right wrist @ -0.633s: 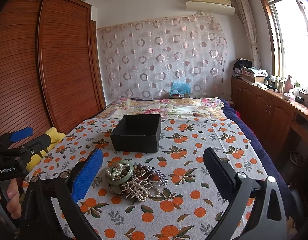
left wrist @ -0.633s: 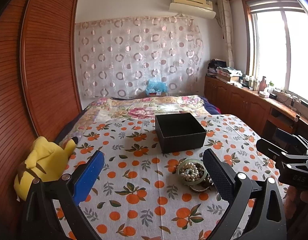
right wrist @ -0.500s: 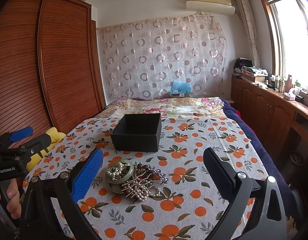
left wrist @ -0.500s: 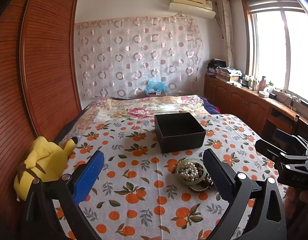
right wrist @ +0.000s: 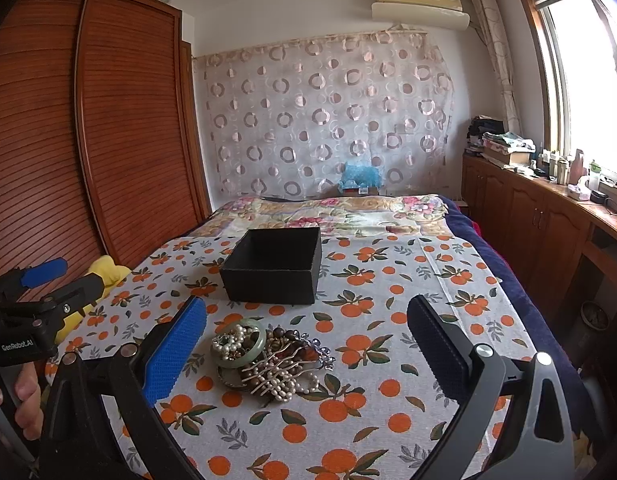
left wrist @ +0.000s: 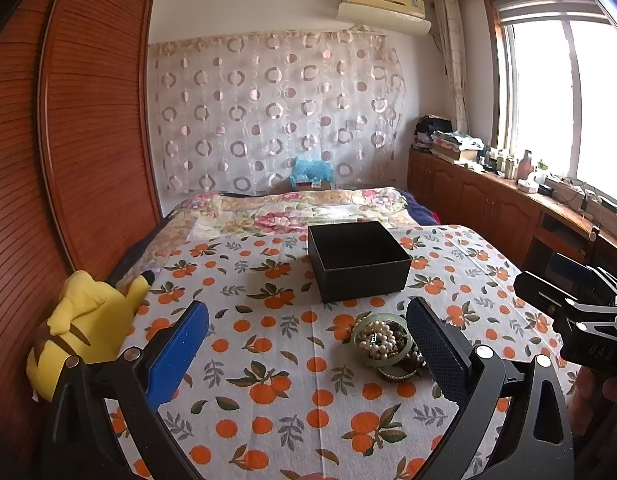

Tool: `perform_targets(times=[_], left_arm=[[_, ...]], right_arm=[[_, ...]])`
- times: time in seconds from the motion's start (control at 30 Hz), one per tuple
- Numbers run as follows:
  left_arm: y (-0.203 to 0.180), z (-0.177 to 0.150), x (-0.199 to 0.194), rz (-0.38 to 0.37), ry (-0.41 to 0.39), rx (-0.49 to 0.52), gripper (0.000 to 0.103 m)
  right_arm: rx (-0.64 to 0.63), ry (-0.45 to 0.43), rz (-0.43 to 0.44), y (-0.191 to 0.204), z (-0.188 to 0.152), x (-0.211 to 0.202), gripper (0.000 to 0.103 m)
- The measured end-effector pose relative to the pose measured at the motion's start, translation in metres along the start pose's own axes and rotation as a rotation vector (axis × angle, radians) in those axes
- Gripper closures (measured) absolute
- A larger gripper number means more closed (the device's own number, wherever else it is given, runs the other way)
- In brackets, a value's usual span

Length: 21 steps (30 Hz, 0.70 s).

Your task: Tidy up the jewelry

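Note:
A heap of jewelry (right wrist: 264, 356) lies on the orange-print cloth: a green bangle (right wrist: 244, 346) with pearls, dark beads and a pearl hair comb. The same jewelry heap (left wrist: 384, 344) shows in the left wrist view, just inside the right finger. Behind it stands an open black box (right wrist: 274, 266), also seen as the black box (left wrist: 358, 264) from the left. My right gripper (right wrist: 306, 344) is open above the heap, holding nothing. My left gripper (left wrist: 306, 344) is open too, with bare cloth between its fingers.
A yellow plush toy (left wrist: 84, 328) sits at the bed's left edge beside the wooden wardrobe (left wrist: 68, 140). A wooden cabinet counter (right wrist: 548, 216) with clutter runs along the right under the window. A hand (right wrist: 20, 396) holds the left gripper's handle.
Both views have barely shifted; the jewelry and box sit where they were, and both grippers stay open.

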<state>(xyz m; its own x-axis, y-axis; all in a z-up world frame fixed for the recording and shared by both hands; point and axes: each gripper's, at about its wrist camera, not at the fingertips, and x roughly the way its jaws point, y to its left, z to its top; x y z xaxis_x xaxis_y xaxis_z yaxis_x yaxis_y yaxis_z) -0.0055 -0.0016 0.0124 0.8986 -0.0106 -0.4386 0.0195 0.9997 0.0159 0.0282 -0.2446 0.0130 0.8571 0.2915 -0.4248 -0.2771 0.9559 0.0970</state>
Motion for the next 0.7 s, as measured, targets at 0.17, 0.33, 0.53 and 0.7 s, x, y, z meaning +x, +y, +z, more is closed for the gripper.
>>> perform_targets(times=[0.17,0.33,0.53,0.7], left_arm=[[0.0001,-0.0001,0.0000,0.000,0.000,0.000,0.007],[0.0001,-0.0001,0.0001,0.000,0.000,-0.001,0.007],[0.0000,0.0003,0.0001,0.000,0.001,-0.001,0.007],[-0.0011,0.0019,-0.0024,-0.001,0.001,0.000,0.007]], right_arm=[[0.002,0.001,0.001,-0.0001,0.0006,-0.0004,0.002],[0.002,-0.001,0.001,-0.0001,0.0001,-0.0005,0.002],[0.002,-0.002,0.001,-0.0001,0.0002,-0.0008,0.002],[0.002,-0.002,0.001,0.0000,0.0005,-0.0011,0.002]])
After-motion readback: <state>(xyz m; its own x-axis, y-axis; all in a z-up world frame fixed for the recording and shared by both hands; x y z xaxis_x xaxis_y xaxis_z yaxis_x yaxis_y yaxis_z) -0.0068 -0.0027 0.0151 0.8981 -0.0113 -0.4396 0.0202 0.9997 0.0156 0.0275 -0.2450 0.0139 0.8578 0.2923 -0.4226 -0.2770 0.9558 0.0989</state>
